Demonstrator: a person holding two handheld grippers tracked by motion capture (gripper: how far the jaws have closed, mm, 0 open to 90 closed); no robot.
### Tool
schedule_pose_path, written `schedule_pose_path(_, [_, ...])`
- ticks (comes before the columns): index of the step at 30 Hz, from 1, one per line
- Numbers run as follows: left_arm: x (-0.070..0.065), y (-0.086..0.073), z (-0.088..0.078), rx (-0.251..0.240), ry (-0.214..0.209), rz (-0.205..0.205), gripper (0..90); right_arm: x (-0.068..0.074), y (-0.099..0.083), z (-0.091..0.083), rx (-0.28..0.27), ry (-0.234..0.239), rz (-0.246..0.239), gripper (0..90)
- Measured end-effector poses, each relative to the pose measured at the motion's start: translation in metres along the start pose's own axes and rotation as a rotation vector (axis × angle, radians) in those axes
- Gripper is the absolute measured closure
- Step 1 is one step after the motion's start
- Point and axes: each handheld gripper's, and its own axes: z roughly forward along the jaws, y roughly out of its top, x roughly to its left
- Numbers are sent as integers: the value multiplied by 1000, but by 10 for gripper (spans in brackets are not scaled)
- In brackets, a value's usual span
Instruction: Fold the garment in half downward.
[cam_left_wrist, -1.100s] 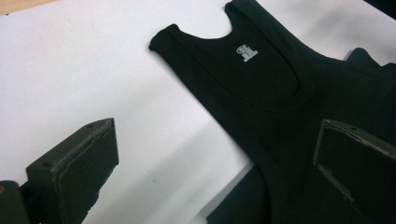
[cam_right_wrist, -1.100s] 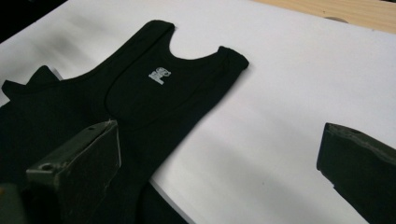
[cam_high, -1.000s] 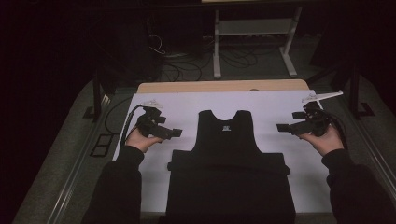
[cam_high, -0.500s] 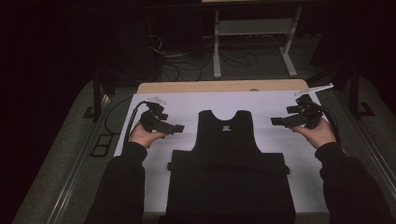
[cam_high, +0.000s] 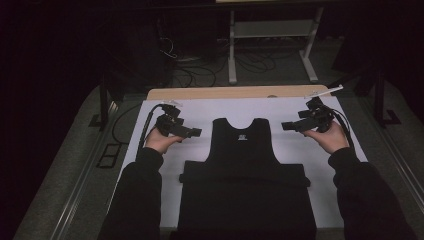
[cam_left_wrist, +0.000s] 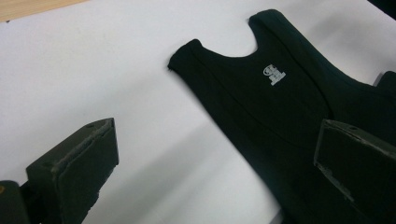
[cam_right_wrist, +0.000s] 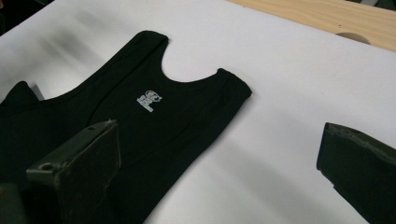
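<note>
A black sleeveless top (cam_high: 245, 155) lies flat on the white table cover (cam_high: 200, 112), neck away from me, with a small white label (cam_left_wrist: 275, 73) inside the collar. Its lower part looks folded up into a wide band (cam_high: 245, 175). My left gripper (cam_high: 196, 132) hovers just left of the top's left shoulder strap (cam_left_wrist: 187, 56), open, nothing between its jaws. My right gripper (cam_high: 286, 126) hovers just right of the right shoulder strap (cam_right_wrist: 233, 84), also open and empty. Both grippers point inward at the top.
A wooden table edge (cam_high: 235, 92) runs along the far side of the white cover. Beyond it on the dark floor stand a white frame (cam_high: 270, 35) and loose cables (cam_high: 200, 65). A black cable (cam_high: 145, 130) trails from my left gripper.
Both grippers have moved inward and a little away from me, closing in on the top's shoulder straps. The top has not moved.
</note>
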Motion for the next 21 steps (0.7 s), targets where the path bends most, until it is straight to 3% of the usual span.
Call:
schedule_pose_path(4, [-1, 1, 9, -15, -16, -9, 0, 1, -1, 8, 5, 4, -1, 0])
schedule_pose_path(10, [-5, 1, 21, 1, -25, 2, 0, 5, -3, 21, 21, 8, -11, 0])
schedule_pose_path(21, [-7, -2, 40, 9, -34, -14, 0, 3, -7, 41, 55, 12, 4, 0])
